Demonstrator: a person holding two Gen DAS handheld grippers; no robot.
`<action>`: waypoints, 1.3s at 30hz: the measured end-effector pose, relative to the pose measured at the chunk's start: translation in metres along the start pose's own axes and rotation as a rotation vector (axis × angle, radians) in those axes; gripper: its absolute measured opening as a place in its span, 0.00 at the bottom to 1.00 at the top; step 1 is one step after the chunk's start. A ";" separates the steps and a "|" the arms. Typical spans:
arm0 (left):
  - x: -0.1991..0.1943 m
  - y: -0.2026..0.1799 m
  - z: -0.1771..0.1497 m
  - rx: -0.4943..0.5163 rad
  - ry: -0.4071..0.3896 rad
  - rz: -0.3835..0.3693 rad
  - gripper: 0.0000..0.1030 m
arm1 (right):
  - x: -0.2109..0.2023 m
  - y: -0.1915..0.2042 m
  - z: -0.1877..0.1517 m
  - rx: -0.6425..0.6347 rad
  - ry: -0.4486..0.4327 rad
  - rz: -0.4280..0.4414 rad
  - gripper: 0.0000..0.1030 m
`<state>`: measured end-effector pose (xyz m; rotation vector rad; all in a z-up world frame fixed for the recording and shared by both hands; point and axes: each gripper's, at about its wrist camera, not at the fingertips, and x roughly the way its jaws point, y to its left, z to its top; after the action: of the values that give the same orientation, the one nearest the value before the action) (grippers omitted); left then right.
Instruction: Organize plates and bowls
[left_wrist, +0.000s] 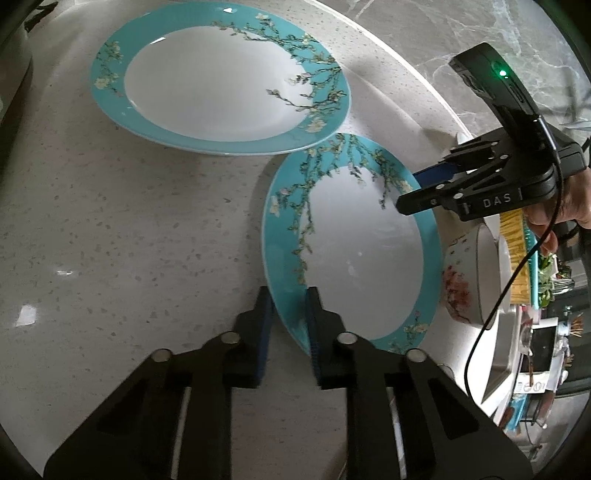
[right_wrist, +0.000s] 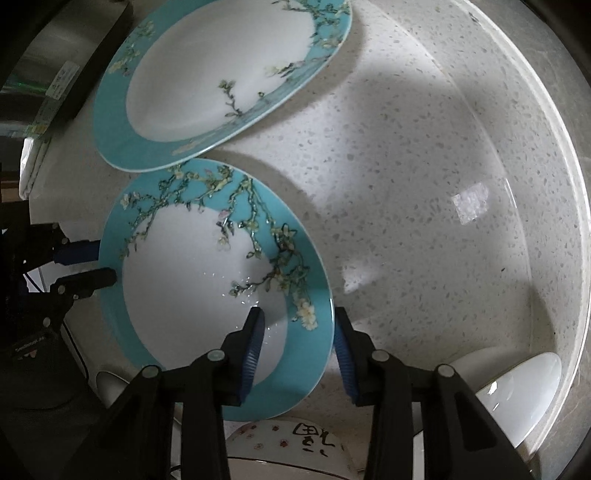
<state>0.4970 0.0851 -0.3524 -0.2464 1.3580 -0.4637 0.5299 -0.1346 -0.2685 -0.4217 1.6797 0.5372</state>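
Two grippers take the nearer blossom plate at opposite rims

The left gripper is clenched on the plate's turquoise rim; the right gripper's fingers straddle the far rim, not yet pressing. Close them fully, then lift level onto the second plate on the table.

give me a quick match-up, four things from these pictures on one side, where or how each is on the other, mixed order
Things:
1. near plate
2. far plate
3. flowered bowl
4. counter

States:
A. lies flat, nothing gripping it
B. pale speckled stone, carries the dishes
C. rim sits between both pairs of tongs
D. on its side by the near plate, pink blossoms

Pairs: 1-C, 2-A, 3-D, 4-B
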 end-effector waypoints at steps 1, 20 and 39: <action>0.000 0.000 0.000 0.001 -0.001 0.001 0.14 | -0.001 0.000 -0.001 0.007 -0.002 0.001 0.39; -0.006 0.010 -0.003 -0.036 0.021 -0.024 0.10 | 0.006 -0.033 -0.020 0.097 -0.051 0.031 0.30; -0.015 0.021 -0.016 -0.122 0.073 -0.073 0.10 | -0.003 -0.038 -0.011 0.117 -0.024 0.034 0.28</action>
<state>0.4833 0.1123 -0.3518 -0.3833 1.4542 -0.4550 0.5426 -0.1727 -0.2688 -0.3013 1.6879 0.4647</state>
